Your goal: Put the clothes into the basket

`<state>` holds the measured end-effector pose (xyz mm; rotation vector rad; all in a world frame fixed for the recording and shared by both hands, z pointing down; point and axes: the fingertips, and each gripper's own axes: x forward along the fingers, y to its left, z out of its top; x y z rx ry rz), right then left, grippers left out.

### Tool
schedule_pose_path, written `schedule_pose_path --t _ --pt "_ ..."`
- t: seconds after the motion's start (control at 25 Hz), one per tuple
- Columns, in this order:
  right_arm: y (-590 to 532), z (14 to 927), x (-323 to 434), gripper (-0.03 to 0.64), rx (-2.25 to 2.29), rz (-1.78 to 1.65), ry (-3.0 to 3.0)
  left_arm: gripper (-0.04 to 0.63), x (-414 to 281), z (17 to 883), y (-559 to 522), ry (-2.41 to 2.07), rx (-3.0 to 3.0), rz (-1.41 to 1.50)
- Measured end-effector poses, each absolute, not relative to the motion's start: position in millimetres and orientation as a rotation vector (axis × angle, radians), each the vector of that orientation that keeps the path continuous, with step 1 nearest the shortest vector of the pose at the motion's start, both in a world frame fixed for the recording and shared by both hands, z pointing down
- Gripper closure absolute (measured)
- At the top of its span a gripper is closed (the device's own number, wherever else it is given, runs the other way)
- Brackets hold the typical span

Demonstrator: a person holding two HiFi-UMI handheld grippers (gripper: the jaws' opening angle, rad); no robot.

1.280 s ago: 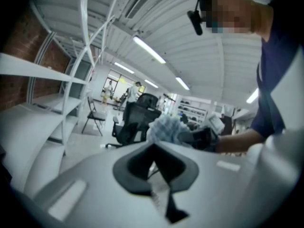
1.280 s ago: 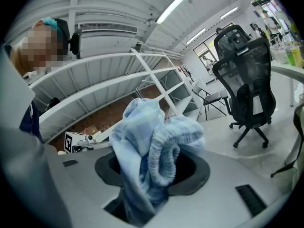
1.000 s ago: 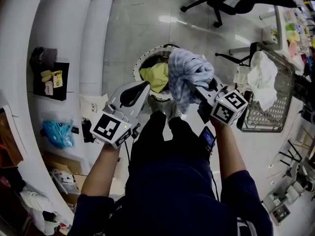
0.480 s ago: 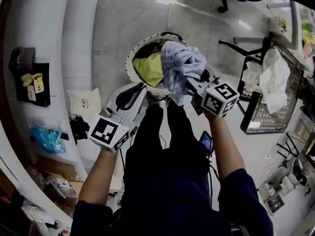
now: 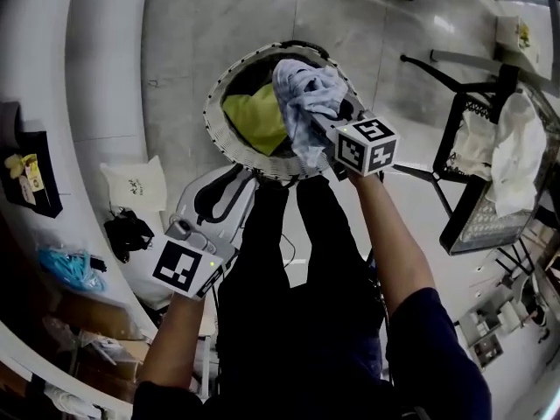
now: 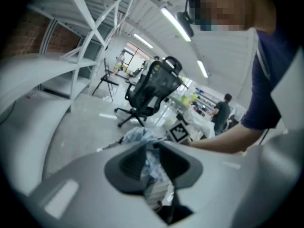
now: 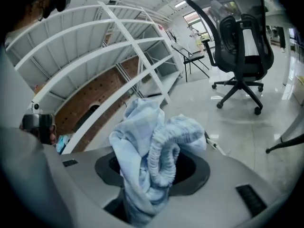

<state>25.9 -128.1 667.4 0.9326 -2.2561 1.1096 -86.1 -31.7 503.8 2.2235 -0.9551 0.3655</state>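
A round mesh basket [image 5: 218,97] stands on the floor in front of my feet, with a yellow-green garment [image 5: 252,117] inside. My right gripper [image 5: 317,119] is shut on a bunched light-blue garment [image 5: 302,93], which hangs over the basket's right half. In the right gripper view the blue garment [image 7: 148,146] fills the space between the jaws and hides the pads. My left gripper [image 5: 229,182] sits nearer to me, short of the basket's near rim, holding nothing. In the left gripper view its dark pads [image 6: 135,161] stand slightly apart, and the blue garment shows beyond them.
A wire cart [image 5: 477,226] with white cloth [image 5: 516,147] stands at the right. White curved shelving [image 5: 52,103] runs along the left, with a white bag [image 5: 131,182], a black item [image 5: 127,232] and a blue bag [image 5: 74,265] on the floor. An office chair [image 7: 242,42] stands behind.
Both grippers have come down. The right one has carried the blue garment from above the basket's near rim to low over its mouth; the left has sunk and drawn back toward me.
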Motion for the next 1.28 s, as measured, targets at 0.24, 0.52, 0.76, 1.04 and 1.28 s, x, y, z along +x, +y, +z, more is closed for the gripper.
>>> schedule_pose_path --t 0.24,0.52,0.76,1.04,1.28 --pt "-127.9 760.1 22.1 0.417 0.877 1.122 -2.138 0.511 -86.1 556.0 -39.7 -0.998 2.173 0.417" --pt "-124.2 837.6 20.2 0.417 0.827 1.081 -2.046 0.505 -67.3 607.2 -51.6 -0.991 2.129 0.44" --pt "-128.6 893.2 16.4 0.416 0.85 1.077 -1.986 0.505 -52.7 636.7 -48.3 -0.966 2.108 0.461" --pt "-137.2 928.1 14.6 0.416 0.842 1.015 -1.934 0.505 -49.8 654.6 -48.6 -0.987 2.064 0.465" --pt "-143.3 933.5 13.5 0.385 0.858 1.076 -1.889 0.505 -45.1 653.1 -52.4 -1.002 2.064 0.465"
